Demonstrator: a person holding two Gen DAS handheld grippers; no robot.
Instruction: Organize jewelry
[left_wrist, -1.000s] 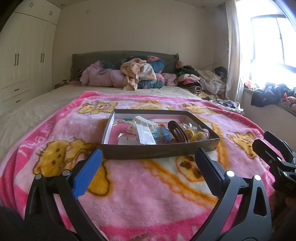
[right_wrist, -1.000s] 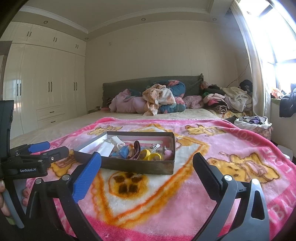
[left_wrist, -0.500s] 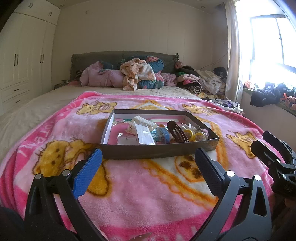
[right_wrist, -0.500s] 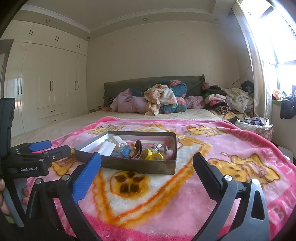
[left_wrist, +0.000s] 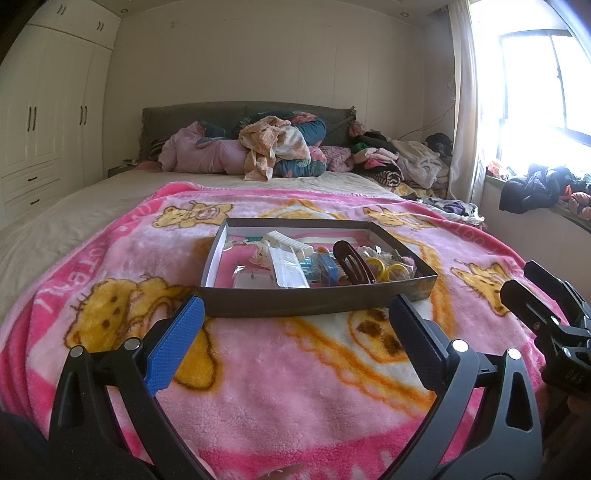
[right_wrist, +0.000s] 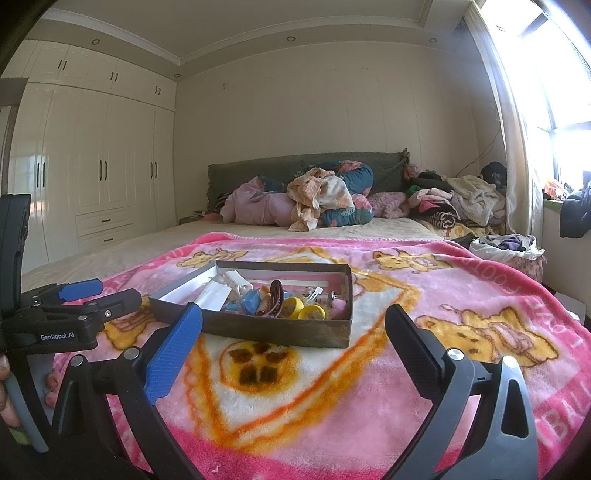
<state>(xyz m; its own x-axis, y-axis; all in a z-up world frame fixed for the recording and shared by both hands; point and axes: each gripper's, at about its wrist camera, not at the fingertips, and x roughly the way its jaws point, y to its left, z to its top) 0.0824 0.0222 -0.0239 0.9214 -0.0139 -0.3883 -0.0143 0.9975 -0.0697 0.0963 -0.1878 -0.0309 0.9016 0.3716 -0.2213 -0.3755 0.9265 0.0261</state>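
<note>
White wardrobe (right_wrist: 99, 192) (left wall), bright window (left_wrist: 546, 85), bed (left_wrist: 74, 214).

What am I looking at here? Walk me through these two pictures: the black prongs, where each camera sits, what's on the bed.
No robot: a person holds a two-fingered tool in each hand, a camera on each looking forward between its jaws. One picture is from the left gripper, the other from the right gripper; each also glimpses the other tool at its edge. Both stand open and hold nothing. On the pink bear blanket lies a shallow box of trinkets: a brown hair clip, yellow rings, small clear bags.
</note>
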